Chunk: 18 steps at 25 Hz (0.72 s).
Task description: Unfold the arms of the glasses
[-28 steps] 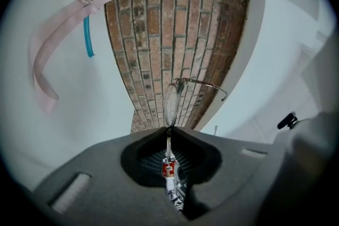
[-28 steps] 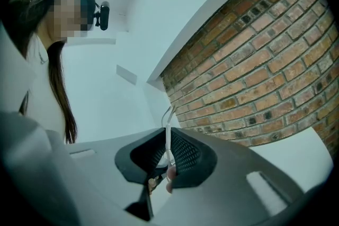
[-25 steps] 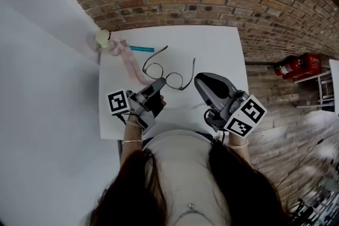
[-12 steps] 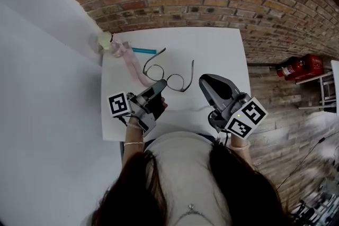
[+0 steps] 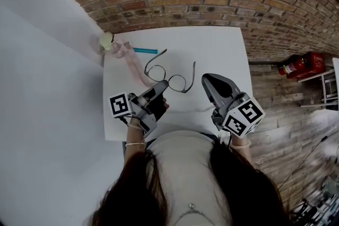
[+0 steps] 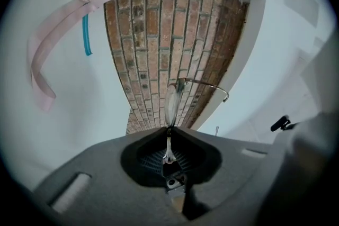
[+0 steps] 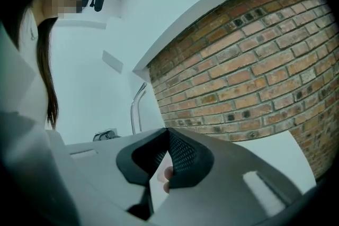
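Thin dark-rimmed glasses [image 5: 170, 74] lie on the white table [image 5: 222, 50] with both arms spread open, pointing away from me. My left gripper [image 5: 163, 83] reaches them from the near left and is shut on the frame. In the left gripper view the metal rim runs up from between the jaws [image 6: 169, 132] to a lens [image 6: 172, 103] seen edge-on and one arm [image 6: 206, 84]. My right gripper [image 5: 205, 78] hovers just right of the glasses' right arm. Its jaws [image 7: 168, 130] are shut with nothing between them.
A pink strap [image 5: 132, 66] tied to a small clear bottle [image 5: 108, 41] lies at the table's far left corner, beside a blue pen [image 5: 144, 51]. A brick wall stands behind the table. A red fire extinguisher [image 5: 299, 65] lies off to the right.
The left gripper keeps its hold on the glasses. The right gripper has rolled a little and shifted slightly, staying shut.
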Motion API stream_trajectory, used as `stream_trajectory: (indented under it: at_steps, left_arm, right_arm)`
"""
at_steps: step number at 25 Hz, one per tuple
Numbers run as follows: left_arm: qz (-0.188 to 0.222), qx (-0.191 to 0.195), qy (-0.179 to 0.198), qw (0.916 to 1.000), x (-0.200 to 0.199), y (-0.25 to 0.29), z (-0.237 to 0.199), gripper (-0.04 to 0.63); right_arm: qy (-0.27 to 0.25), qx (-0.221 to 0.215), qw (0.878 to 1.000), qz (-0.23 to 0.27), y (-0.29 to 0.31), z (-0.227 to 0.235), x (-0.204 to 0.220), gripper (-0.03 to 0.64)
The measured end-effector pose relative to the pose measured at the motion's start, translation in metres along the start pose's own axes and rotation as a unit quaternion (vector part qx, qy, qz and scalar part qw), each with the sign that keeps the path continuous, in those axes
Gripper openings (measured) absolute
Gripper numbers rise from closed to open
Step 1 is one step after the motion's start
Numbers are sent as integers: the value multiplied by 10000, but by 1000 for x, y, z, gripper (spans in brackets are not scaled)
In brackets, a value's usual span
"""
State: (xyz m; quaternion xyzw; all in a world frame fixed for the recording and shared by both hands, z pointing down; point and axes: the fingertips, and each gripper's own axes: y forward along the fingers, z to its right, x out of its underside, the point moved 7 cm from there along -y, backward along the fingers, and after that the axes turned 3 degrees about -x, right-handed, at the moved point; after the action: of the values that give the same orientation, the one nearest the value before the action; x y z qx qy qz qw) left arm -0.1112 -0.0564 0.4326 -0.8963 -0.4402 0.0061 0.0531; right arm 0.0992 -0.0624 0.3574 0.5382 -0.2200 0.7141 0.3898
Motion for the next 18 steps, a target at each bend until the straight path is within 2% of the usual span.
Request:
stream_trajectory:
  at_steps: [18]
  left_arm:
    - [27, 94, -13, 10000, 11, -7, 7, 21]
  right_arm:
    - [-185, 468, 9981, -364, -5, 9, 22, 5]
